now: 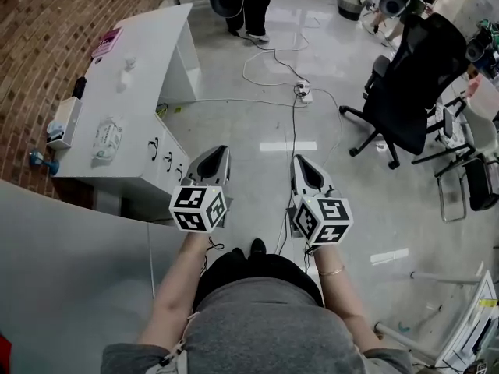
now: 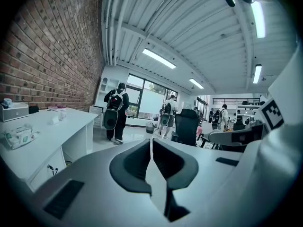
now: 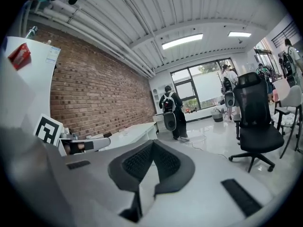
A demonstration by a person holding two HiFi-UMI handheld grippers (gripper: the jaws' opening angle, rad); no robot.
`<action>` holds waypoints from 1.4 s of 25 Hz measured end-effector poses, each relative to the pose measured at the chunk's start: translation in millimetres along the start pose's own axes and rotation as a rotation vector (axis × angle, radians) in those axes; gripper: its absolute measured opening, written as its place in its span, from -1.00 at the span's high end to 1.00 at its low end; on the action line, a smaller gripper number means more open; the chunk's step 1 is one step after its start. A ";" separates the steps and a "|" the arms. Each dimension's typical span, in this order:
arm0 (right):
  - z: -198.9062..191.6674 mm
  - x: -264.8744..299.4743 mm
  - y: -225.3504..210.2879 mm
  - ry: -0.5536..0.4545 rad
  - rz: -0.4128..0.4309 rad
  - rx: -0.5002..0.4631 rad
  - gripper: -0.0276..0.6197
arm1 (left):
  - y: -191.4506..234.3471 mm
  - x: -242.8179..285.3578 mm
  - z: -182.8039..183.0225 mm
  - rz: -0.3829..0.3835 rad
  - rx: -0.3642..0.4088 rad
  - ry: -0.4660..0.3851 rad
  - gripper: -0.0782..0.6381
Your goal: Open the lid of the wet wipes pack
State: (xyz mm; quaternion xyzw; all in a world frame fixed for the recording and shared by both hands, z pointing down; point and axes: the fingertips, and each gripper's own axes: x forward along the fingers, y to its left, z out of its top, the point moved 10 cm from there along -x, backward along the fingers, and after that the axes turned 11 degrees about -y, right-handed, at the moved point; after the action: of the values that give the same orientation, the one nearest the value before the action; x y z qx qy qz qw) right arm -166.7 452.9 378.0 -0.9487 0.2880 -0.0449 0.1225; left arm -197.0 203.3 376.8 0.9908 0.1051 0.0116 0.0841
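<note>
So at this point nothing had really kicked off yet. The left gripper (image 1: 221,150) and right gripper (image 1: 300,160) were both held out level-ish in front of the person, over bare floor. In each gripper view the jaws were pressed together with nothing between them.

The soft white plastic wet wipes pack (image 1: 107,139) was lying flat on the long white desk (image 1: 148,68) off to the left, well apart from both grippers. Its lid looked closed to me, though it was too small to be sure. From the left gripper view you could see the pack (image 2: 19,135) near the desk's front end.

My read: this was the approach step. The next move called for turning left and stepping up to the desk. After that, I'd guess one gripper opens to steady the pack while the other catches the lid's edge.

Other stuff around:
- a small white box (image 1: 64,121) just beside the pack, close enough to bump
- a flat pink item (image 1: 107,41) further along the desk
- a white cable with a power strip (image 1: 304,92) on the shiny floor ahead, a possible trip hazard
- a black office chair (image 1: 413,92) on the right, out of the way
- a person in dark clothes (image 1: 249,6) standing at the far end
</note>
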 end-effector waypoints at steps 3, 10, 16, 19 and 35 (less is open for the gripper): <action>-1.1 2.2 -2.5 0.007 -0.005 -0.026 0.89 | -2.0 0.8 -1.1 0.001 -0.002 -0.001 0.71; -3.9 11.3 -8.8 0.034 0.030 -0.016 0.72 | -2.2 3.4 -2.7 0.036 0.001 0.003 0.57; -11.8 32.8 -6.1 0.062 0.066 -0.012 0.63 | 12.9 10.7 -3.3 0.064 0.008 0.005 0.50; -15.7 52.4 -4.0 0.073 0.081 -0.021 0.58 | 28.6 19.8 -5.5 0.081 -0.001 0.008 0.50; -14.0 235.6 12.7 0.095 0.091 -0.014 0.53 | 170.3 134.7 14.8 0.108 -0.013 0.028 0.43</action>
State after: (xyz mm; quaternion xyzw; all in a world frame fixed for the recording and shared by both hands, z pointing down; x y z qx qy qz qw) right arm 19.9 308.5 391.8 -0.9322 0.3368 -0.0824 0.1041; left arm -29.6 65.0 391.8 0.9943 0.0525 0.0308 0.0881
